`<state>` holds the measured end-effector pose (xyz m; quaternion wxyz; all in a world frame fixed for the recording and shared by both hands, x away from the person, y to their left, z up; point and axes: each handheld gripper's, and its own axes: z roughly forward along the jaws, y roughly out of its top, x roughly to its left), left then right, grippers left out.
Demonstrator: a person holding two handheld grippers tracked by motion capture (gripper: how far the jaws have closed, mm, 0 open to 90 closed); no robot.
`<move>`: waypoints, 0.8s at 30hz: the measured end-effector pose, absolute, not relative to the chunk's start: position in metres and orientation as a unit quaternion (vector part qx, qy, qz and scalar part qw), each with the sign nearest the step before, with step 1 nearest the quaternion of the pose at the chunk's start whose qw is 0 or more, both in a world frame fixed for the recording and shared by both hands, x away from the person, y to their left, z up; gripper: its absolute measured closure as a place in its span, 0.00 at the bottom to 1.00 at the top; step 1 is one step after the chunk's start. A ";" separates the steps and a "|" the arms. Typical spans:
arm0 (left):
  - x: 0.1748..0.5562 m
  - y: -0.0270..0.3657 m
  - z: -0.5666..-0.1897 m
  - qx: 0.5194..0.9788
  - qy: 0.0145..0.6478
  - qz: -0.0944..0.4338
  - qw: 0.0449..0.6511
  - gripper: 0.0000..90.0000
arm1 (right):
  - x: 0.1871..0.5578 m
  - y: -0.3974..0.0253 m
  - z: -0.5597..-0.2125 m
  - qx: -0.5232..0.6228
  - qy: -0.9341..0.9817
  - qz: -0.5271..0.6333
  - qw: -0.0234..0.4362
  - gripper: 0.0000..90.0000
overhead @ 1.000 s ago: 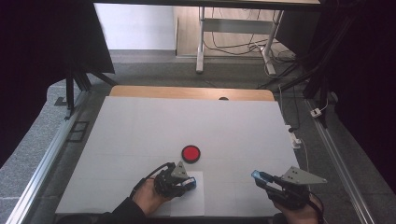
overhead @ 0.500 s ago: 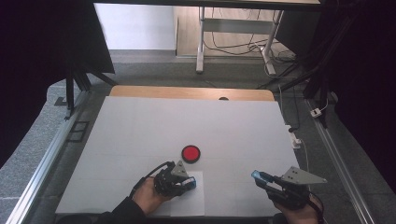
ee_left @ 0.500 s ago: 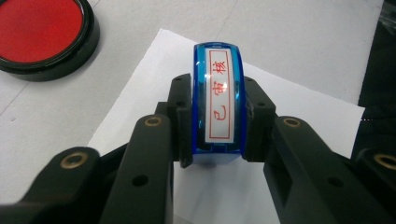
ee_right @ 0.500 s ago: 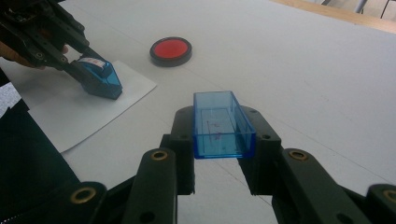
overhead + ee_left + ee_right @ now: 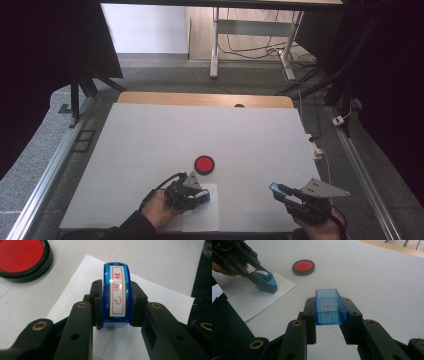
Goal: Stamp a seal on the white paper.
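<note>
My left gripper [image 5: 200, 196] [image 5: 117, 302] is shut on a blue stamp [image 5: 117, 296] with a white label of red characters. The stamp [image 5: 265, 281] presses down on a white sheet of paper [image 5: 202, 215] [image 5: 160, 295] near the table's front edge. A round red ink pad [image 5: 204, 164] [image 5: 21, 257] [image 5: 303, 266] in a black case lies just beyond the paper. My right gripper [image 5: 278, 190] [image 5: 331, 312] is shut on the stamp's clear blue cap [image 5: 331, 306], held open side up above the table at the front right.
A white sheet covers the table [image 5: 200, 135], with a wooden strip [image 5: 205, 99] along the far edge. Metal rails [image 5: 47, 170] run down both sides. A power strip and cables [image 5: 315, 147] lie at the right edge.
</note>
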<state>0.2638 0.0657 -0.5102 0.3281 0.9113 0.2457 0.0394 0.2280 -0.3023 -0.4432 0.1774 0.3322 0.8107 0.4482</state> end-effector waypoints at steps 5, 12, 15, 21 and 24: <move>0.266 0.068 -0.511 0.908 0.251 0.030 0.334 0.78 | 0.228 -0.302 -0.443 0.332 0.811 0.448 0.178 0.76; 0.265 0.067 -0.511 0.907 0.254 0.031 0.334 0.77 | 0.228 -0.302 -0.443 0.332 0.810 0.450 0.178 0.76; 0.265 0.068 -0.510 0.907 0.253 0.032 0.334 0.77 | 0.228 -0.303 -0.443 0.333 0.809 0.450 0.178 0.76; 0.267 0.068 -0.510 0.908 0.253 0.027 0.333 0.77 | 0.228 -0.303 -0.443 0.334 0.809 0.450 0.179 0.76; 0.269 0.069 -0.510 0.905 0.258 0.019 0.338 0.77 | 0.228 -0.303 -0.443 0.334 0.809 0.450 0.179 0.76</move>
